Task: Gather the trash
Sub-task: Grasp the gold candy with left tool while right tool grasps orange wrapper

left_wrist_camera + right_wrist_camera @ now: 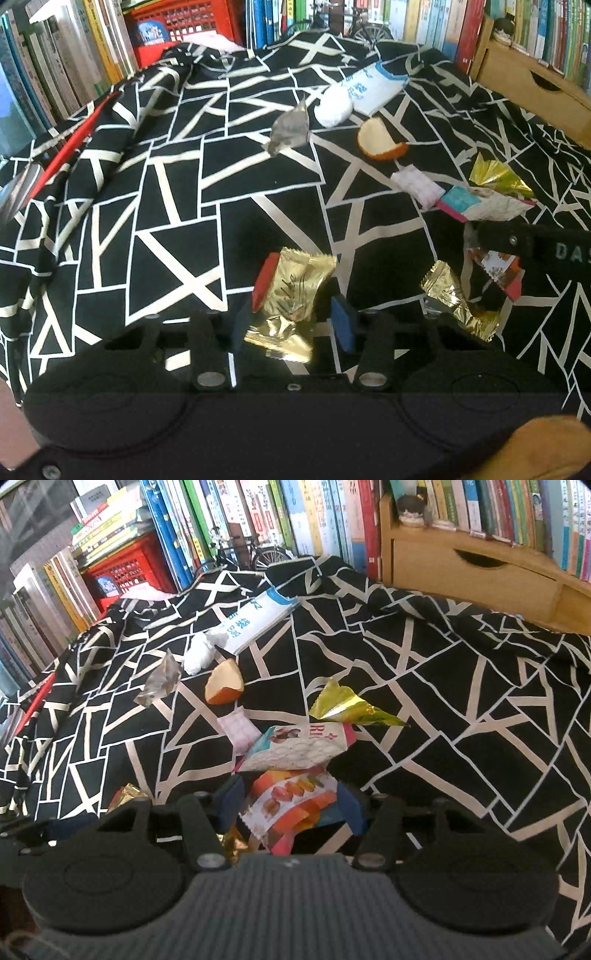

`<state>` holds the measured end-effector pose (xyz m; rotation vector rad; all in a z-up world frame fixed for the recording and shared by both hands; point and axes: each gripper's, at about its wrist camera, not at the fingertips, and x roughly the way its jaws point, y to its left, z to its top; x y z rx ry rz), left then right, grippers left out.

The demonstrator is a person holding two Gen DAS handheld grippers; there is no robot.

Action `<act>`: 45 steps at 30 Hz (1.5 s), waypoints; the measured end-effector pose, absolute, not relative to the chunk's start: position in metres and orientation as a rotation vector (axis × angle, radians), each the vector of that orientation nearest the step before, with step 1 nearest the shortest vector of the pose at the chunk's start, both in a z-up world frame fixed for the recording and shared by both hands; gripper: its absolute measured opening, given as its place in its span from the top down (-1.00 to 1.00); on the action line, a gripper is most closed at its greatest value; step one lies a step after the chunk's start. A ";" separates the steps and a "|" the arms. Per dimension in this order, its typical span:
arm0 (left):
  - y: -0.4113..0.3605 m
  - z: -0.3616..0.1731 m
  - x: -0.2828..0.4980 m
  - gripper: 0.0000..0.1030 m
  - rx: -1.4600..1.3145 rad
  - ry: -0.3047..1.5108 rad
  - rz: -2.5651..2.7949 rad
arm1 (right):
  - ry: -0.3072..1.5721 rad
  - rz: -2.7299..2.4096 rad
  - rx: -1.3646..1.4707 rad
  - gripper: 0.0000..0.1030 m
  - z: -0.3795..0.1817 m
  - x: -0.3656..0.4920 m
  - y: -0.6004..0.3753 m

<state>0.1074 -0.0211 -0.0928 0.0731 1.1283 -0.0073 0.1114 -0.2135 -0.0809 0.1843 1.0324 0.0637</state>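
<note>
Trash wrappers lie scattered on the patterned cloth (pixel 177 192), one under each gripper.

Left wrist view: a gold wrapper (pixel 291 295) sits at 6 o'clock between the left gripper (pixel 291 317) pads; whether they press it I cannot tell. A second gold wrapper (pixel 458 302) lies at 4 o'clock. Right wrist view: the right gripper (pixel 291 805), jaws apart, straddles an orange snack packet (pixel 291 805) at 6 o'clock, not yet pinched. Risk: slick foil may slip from the pads, or the cloth may get pinched.
</note>
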 end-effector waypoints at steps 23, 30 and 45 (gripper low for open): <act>-0.057 -0.081 0.099 0.11 0.054 1.090 -0.085 | 1.069 0.034 0.083 -0.05 -0.077 0.089 -0.234; -0.054 -0.097 0.109 0.00 0.008 1.133 -0.039 | 1.085 0.009 0.083 -0.28 -0.089 0.090 -0.234; -0.047 -0.088 0.104 0.56 -0.074 1.152 0.008 | 1.095 0.004 0.058 0.48 -0.090 0.093 -0.235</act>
